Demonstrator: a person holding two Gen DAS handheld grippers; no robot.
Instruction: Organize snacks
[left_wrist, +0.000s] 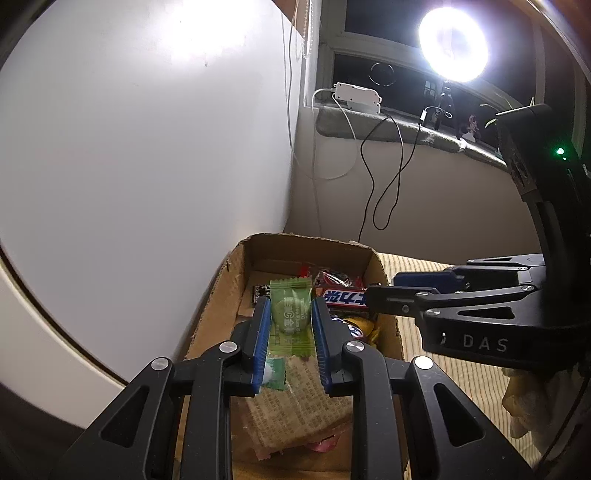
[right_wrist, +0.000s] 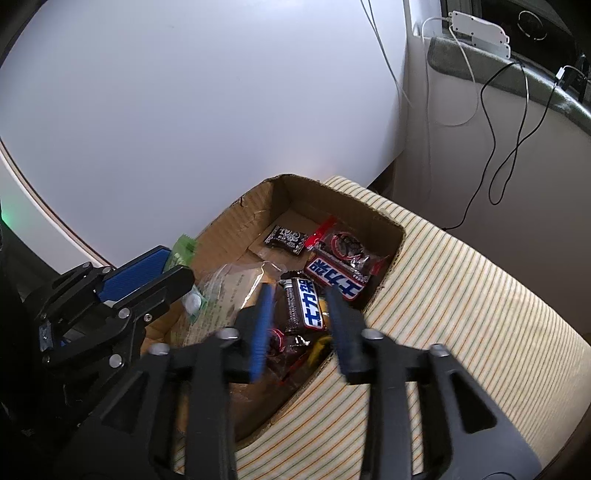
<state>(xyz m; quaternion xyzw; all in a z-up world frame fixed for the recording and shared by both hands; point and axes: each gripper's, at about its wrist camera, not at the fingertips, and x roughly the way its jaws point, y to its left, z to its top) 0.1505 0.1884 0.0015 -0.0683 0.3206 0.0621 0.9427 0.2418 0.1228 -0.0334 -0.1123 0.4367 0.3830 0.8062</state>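
A cardboard box of snacks sits on a striped cloth beside a white round table, with a windowsill and ring light beyond. The left gripper clamps a green candy above the box; the right gripper hangs open over a chocolate bar.

The right gripper bears the pale letters "DAS" on its black body at about four o'clock in the left wrist view. The green candy wrapper shows a few Latin letters, seemingly "Plum". The chocolate bars carry bold white-and-blue characters, not clearly legible.
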